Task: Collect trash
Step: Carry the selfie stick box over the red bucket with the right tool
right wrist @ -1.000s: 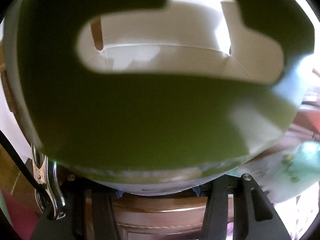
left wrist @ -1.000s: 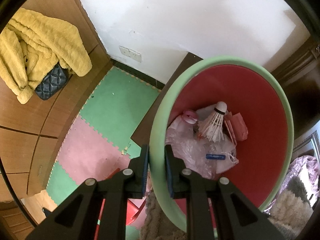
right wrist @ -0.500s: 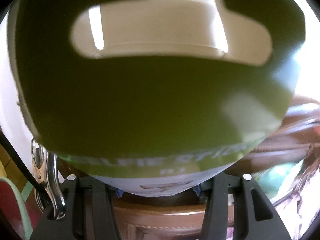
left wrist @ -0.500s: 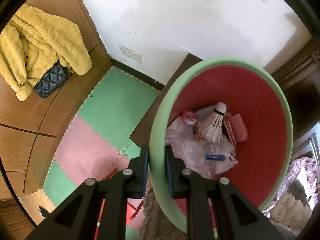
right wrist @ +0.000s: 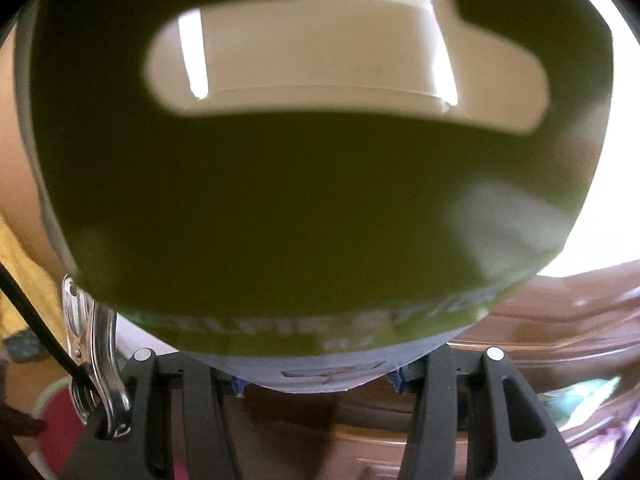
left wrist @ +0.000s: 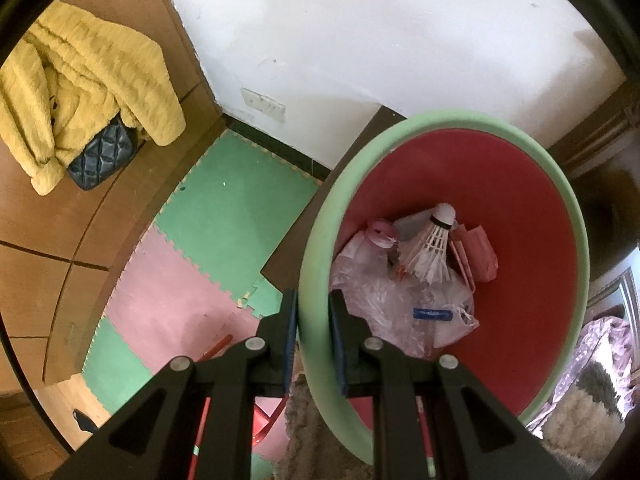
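Note:
My left gripper points steeply down and is shut on the near rim of a trash bin with a pale green rim and a red inside. In the bin lie a white shuttlecock, crumpled clear plastic bags and a pink packet. My right gripper is shut on one end of a green cardboard box with an oval opening and a pale, empty inside. The box fills most of the right wrist view. A bit of the bin shows at that view's lower left.
Green and pink foam mats cover the floor left of the bin. A yellow garment and a dark quilted bag lie on wooden furniture at the left. A white wall with a socket stands behind. A fluffy rug lies at lower right.
The right gripper has risen and tipped with the green box still in it; the bin's edge has come into its view at lower left. The left gripper and bin have stayed put.

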Demonstrator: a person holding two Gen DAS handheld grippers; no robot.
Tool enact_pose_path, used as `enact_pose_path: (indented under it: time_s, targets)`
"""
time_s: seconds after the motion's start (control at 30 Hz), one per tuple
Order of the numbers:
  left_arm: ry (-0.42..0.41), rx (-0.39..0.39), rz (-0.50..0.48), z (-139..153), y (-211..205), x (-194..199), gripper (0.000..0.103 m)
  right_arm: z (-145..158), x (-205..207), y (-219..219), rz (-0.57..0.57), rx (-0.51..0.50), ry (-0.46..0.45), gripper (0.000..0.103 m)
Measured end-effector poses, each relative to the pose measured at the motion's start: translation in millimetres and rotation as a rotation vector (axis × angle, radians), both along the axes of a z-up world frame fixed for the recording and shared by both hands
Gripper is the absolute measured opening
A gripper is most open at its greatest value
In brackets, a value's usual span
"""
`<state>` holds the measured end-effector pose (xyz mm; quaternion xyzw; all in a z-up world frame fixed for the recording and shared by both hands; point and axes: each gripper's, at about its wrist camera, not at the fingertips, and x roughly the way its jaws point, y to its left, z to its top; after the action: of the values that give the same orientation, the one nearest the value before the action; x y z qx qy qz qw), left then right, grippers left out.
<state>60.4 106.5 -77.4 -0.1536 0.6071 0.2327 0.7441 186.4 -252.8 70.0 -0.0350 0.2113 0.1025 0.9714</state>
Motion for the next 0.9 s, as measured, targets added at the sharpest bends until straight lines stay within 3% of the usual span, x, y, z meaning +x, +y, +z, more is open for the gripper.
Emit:
enact_pose_path:
  time_s: [0.23,0.43,0.73,0.9]
  targets:
    - [-0.022,-0.001,0.007,0.8,0.5,-5.2,0.016,5.3,-20.9,51.4,0.184,-0.011,-0.006,0.051]
    - [-0.03,0.011,0.012,0.5,-1.9,-6.5,0.016,0.9,-32.5,85.0,0.34,0.04,0.051,0.051]
    - [-0.027,0.025,0.034,1.0,-4.7,-10.5,0.015,-50.5,-69.2,139.3,0.634,-0.095,0.198,0.051]
    - [-0.021,0.035,0.05,-0.1,-6.7,-11.1,0.015,-90.7,-71.4,156.5,0.696,-0.165,0.303,0.051]
